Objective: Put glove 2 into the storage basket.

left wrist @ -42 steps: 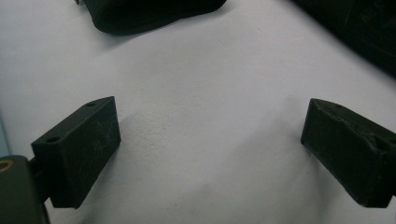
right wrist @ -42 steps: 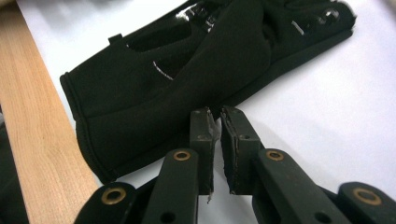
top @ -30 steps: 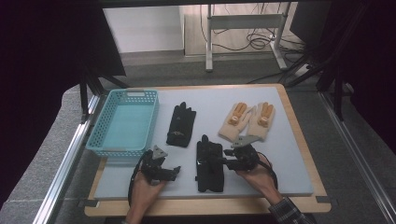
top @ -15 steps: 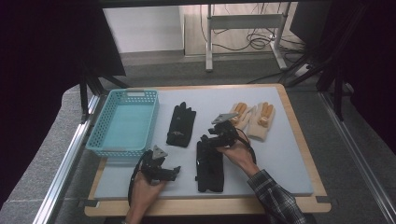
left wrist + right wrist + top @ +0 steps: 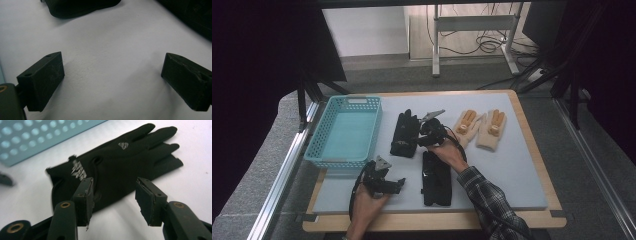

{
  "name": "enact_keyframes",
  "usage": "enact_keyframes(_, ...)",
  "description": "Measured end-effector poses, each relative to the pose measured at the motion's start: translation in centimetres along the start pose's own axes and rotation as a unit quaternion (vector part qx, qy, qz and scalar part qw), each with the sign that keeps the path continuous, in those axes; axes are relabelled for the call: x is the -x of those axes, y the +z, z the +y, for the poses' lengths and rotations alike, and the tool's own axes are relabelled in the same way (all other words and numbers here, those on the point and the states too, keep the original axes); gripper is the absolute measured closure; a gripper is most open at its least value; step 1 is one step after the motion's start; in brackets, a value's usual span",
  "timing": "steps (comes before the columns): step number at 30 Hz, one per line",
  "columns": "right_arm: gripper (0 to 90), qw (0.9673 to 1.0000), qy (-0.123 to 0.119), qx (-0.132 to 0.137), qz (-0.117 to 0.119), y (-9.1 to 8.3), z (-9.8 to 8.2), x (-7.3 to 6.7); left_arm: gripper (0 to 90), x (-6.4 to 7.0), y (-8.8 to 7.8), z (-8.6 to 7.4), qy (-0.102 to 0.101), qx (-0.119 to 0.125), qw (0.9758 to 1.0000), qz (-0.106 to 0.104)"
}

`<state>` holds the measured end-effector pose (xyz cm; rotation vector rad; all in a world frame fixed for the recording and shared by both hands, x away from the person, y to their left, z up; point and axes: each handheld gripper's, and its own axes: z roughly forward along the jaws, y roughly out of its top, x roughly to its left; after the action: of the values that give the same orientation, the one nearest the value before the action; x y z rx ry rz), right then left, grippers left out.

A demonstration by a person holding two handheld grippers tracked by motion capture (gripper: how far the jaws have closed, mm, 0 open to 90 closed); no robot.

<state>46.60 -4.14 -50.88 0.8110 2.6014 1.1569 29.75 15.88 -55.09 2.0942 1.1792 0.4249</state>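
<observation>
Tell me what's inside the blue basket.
The blue basket holds nothing that shows: its perforated floor looks bare. The strip of floor just behind its near wall is hidden from the high view.

basket (image 5: 37, 137) blurred, cropped by frame edge

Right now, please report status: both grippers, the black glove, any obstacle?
Right gripper open, above far black glove, not touching. Left gripper open, empty, over mat. Nothing blocks the glove.
</observation>
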Motion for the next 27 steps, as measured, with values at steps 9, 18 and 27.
enact_keyframes(9,31.9,0.9999,-0.011,-0.012,-0.001,3.3,1.6,0.4,4.9,0.0,0.0,0.0,0.000,0.000,1.0000,-0.001)
enact_keyframes(18,51.9,0.9993,0.004,-0.034,0.017,4.7,1.7,0.9,4.9,0.0,0.0,0.0,0.000,0.000,1.0000,0.000)
enact_keyframes(27,80.5,0.9981,-0.021,-0.049,-0.029,4.4,1.8,-0.3,4.9,0.0,0.0,0.0,0.000,0.000,1.0000,0.000)
